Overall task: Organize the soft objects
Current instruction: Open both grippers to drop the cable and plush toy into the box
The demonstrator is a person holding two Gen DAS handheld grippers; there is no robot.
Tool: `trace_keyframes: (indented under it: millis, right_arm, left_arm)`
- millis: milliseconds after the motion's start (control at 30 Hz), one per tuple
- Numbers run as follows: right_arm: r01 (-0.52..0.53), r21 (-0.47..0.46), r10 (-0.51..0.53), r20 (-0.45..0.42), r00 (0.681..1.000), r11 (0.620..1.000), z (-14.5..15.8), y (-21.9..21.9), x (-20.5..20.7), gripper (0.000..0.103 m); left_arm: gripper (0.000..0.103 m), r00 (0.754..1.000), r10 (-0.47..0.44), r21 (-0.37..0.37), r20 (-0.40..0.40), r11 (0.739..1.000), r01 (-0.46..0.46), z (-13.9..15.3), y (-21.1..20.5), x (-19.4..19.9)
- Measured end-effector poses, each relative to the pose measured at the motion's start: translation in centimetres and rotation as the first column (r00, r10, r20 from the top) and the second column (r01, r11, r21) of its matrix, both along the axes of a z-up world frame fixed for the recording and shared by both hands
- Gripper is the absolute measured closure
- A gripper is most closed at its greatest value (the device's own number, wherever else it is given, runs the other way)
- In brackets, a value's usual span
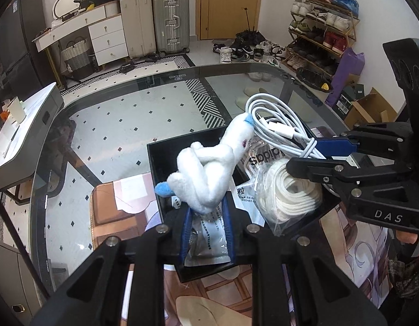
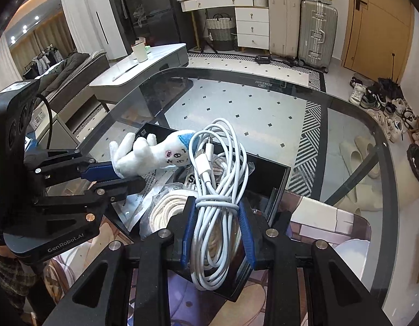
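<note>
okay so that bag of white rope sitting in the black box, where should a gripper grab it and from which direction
Probably from above, on the loose, crinkled plastic at the upper edge of the rope bag. It lies flat in the black box, whose walls block a side approach, and the coil itself looks too wide to pinch. Both grippers are occupied now.

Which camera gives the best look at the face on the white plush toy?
The right wrist view: the plush toy turns its stitched face toward that camera. In the left wrist view the plush toy shows mostly its back, with only a sliver of the marks.

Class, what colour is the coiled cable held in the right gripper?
White. The cable shows best in the right wrist view, clamped in the right gripper.
</note>
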State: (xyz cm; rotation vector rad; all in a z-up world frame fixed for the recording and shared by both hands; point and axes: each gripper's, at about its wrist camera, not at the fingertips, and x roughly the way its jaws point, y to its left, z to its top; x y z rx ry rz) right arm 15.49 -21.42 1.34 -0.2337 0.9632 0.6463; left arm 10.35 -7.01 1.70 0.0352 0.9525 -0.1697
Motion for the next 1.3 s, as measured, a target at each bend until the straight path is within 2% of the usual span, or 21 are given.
trace_keyframes:
  millis: [100,200,267,300,367,400,600,667,767,800,833,967,1033,1167,1233,1300]
  right_arm:
    - [-0.002,-0.055,0.004,0.029,1.000,0.998,-0.2,0.6,-0.1,0.073]
    - [-0.004,-0.064,0.007,0.033,0.999,0.998,-0.1,0.6,-0.2,0.073]
    - [-0.004,-0.059,0.006,0.034,0.999,0.998,0.0,0.5,-0.3,0.067]
    - [-0.002,-0.050,0.004,0.035,0.999,0.999,0.1,0.3,-0.4,0.064]
    - [0.003,-0.022,-0.002,0.045,0.999,1.000,0.6,-0.1,-0.7,0.053]
    - [0.003,-0.004,-0.003,0.050,0.999,1.000,0.9,-0.4,-1.0,0.052]
    - [0.016,0.008,-0.016,0.083,0.996,1.000,1.6,-1.3,-2.2,0.040]
    - [0.021,0.026,-0.023,0.086,0.996,0.999,1.7,-1.8,-2.8,0.033]
    - [0.028,0.045,-0.032,0.091,0.995,0.999,1.9,-2.6,-3.4,0.025]
    - [0.030,0.054,-0.035,0.093,0.995,0.998,1.9,-2.8,-3.7,0.022]
    - [0.035,0.064,-0.041,0.093,0.995,0.997,2.0,-3.1,-3.9,0.020]
    - [0.059,0.106,-0.071,0.114,0.991,0.993,2.5,-4.4,-4.6,0.016]
    - [0.068,0.117,-0.086,0.151,0.985,0.991,2.8,-4.8,-5.4,0.012]
    - [0.056,0.130,-0.081,0.198,0.977,0.990,3.3,-4.8,-6.7,0.004]
    - [0.044,0.136,-0.072,0.214,0.974,0.990,3.4,-4.6,-7.2,0.002]
    - [0.033,0.143,-0.066,0.229,0.971,0.989,3.6,-4.4,-7.7,0.001]
  left_arm:
    - [0.084,1.000,-0.001,-0.005,-0.009,1.000,0.001,-0.2,-0.1,-0.2]
    - [0.083,1.000,-0.007,-0.002,-0.021,1.000,0.007,-0.2,-0.5,-0.5]
    - [0.080,1.000,-0.010,-0.005,-0.022,1.000,0.010,-0.1,-0.5,-0.6]
    - [0.075,1.000,-0.011,-0.009,-0.020,1.000,0.011,0.0,-0.5,-0.7]
    - [0.063,1.000,-0.009,-0.014,-0.014,1.000,0.009,0.3,-0.5,-1.0]
    - [0.056,1.000,-0.006,-0.015,-0.011,1.000,0.006,0.4,-0.3,-1.2]
    - [0.051,1.000,-0.009,-0.011,0.004,1.000,0.009,1.3,-0.1,-2.2]
    - [0.051,1.000,-0.010,-0.021,0.010,1.000,0.010,1.5,0.0,-2.6]
    - [0.040,1.000,-0.006,-0.025,0.026,1.000,0.006,1.8,0.1,-3.5]
    - [0.031,0.999,-0.002,-0.024,0.035,1.000,0.003,1.9,0.2,-3.7]
    - [0.028,0.999,0.000,-0.030,0.044,1.000,0.002,2.0,0.3,-4.0]
    - [0.026,0.997,0.017,-0.029,0.071,0.999,-0.015,2.4,1.1,-5.2]
    - [0.010,0.995,0.032,-0.027,0.099,0.999,-0.029,2.7,1.7,-5.9]
    - [0.005,0.986,0.064,-0.064,0.151,0.996,-0.055,3.4,3.0,-7.2]
    - [0.000,0.981,0.071,-0.065,0.178,0.996,-0.060,3.6,3.5,-7.7]
    - [0.000,0.976,0.076,-0.061,0.202,0.996,-0.065,3.8,4.0,-8.2]
